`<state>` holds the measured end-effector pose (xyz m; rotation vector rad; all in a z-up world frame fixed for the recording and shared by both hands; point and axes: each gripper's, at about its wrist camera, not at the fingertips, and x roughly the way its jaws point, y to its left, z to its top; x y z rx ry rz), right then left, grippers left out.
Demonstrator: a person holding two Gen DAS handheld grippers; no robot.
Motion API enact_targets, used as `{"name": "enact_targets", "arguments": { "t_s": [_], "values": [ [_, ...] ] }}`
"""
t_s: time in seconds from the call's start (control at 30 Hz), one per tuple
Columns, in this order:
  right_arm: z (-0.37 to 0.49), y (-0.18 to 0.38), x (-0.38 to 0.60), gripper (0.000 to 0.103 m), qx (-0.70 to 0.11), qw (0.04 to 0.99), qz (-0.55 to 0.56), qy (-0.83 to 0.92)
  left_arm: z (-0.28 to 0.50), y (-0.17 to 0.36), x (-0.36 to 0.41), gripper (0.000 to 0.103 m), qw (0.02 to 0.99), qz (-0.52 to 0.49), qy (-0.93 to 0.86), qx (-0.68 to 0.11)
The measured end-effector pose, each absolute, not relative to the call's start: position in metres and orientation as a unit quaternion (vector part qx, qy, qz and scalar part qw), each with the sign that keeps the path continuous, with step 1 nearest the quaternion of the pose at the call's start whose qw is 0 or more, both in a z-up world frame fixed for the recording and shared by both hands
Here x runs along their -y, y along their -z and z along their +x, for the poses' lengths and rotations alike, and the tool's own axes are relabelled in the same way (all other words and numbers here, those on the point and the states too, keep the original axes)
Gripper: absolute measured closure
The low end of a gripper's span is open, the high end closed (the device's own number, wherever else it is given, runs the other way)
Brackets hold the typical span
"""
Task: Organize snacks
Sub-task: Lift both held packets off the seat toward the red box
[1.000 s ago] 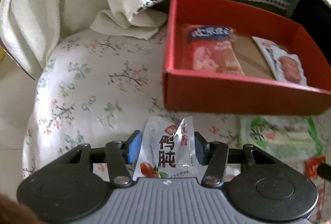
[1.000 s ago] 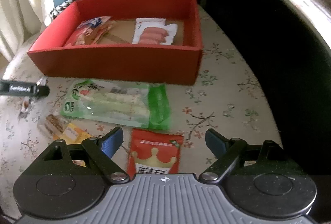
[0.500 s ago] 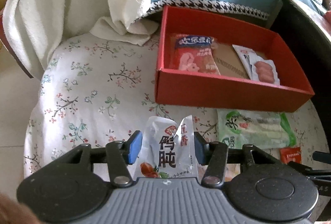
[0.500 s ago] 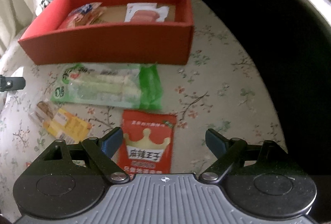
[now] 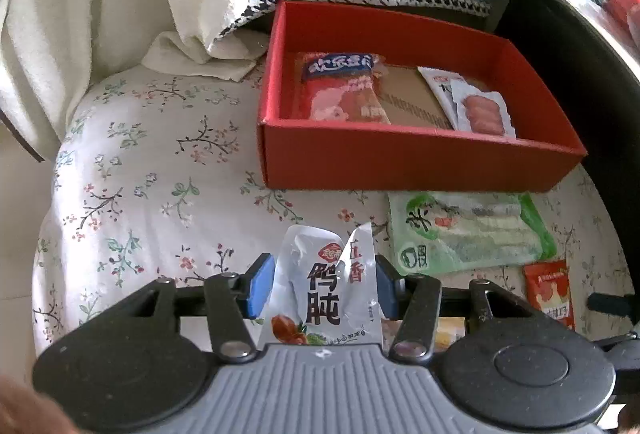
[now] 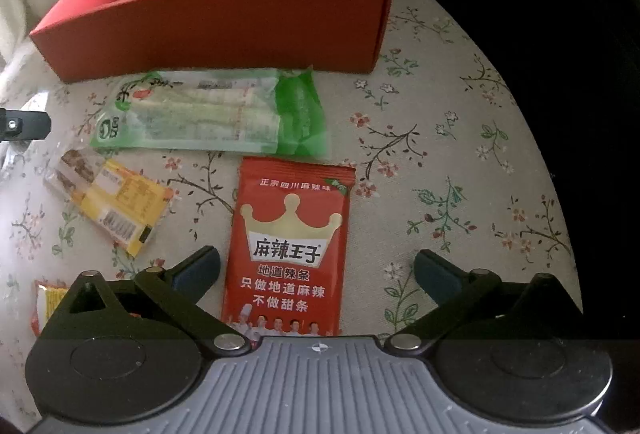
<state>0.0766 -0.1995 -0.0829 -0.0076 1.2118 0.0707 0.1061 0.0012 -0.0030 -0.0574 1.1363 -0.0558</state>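
Two packs in box: a red pack (image 5: 344, 89) and a white sausage pack (image 5: 476, 101) are seen inside the red box (image 5: 400, 161).
Open room: bare flowered cloth (image 5: 140, 161) is left beside the box.
Hidden: the yellow pack (image 6: 116, 205) print is too blurred.
Left gripper (image 5: 322, 284): the silver pack (image 5: 324, 294) is squeezed.
Right gripper (image 6: 316, 270): jaws have just been spread wide; the red crown pack (image 6: 290, 246) lies between, untouched.

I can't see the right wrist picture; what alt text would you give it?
Open right gripper, its jaws just widened, hovers astride a red crown-printed snack packet lying on a floral cloth. Beyond lie a green packet, a yellow packet and a red box holding two snacks.
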Motion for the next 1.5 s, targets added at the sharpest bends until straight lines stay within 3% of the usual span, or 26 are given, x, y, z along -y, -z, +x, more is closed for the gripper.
{"name": "enact_targets", "arguments": {
  "t_s": [0.5, 0.6, 0.73, 0.83, 1.27, 1.5],
  "values": [
    [0.068, 0.082, 0.201, 0.000, -0.555, 0.831, -0.003, -0.029, 0.104, 0.006, 0.007, 0.058, 0.838, -0.004, 0.039, -0.544],
    [0.067, 0.078, 0.198, 0.008, -0.557, 0.830, -0.009, -0.034, 0.103, 0.005, 0.008, 0.058, 0.837, -0.002, 0.043, -0.545],
    [0.061, 0.071, 0.193, 0.035, -0.550, 0.833, -0.017, -0.052, 0.102, 0.002, 0.011, 0.058, 0.840, 0.002, 0.049, -0.540],
    [0.060, 0.069, 0.192, 0.043, -0.549, 0.834, -0.015, -0.055, 0.101, -0.001, 0.014, 0.058, 0.844, 0.008, 0.054, -0.534],
    [0.052, 0.041, 0.201, 0.048, -0.502, 0.862, 0.027, -0.062, 0.098, -0.017, 0.014, 0.058, 0.856, -0.003, 0.075, -0.512],
    [0.055, 0.056, 0.200, 0.049, -0.526, 0.849, 0.009, -0.053, 0.099, -0.013, 0.016, 0.058, 0.852, 0.004, 0.072, -0.518]
  ]
}}
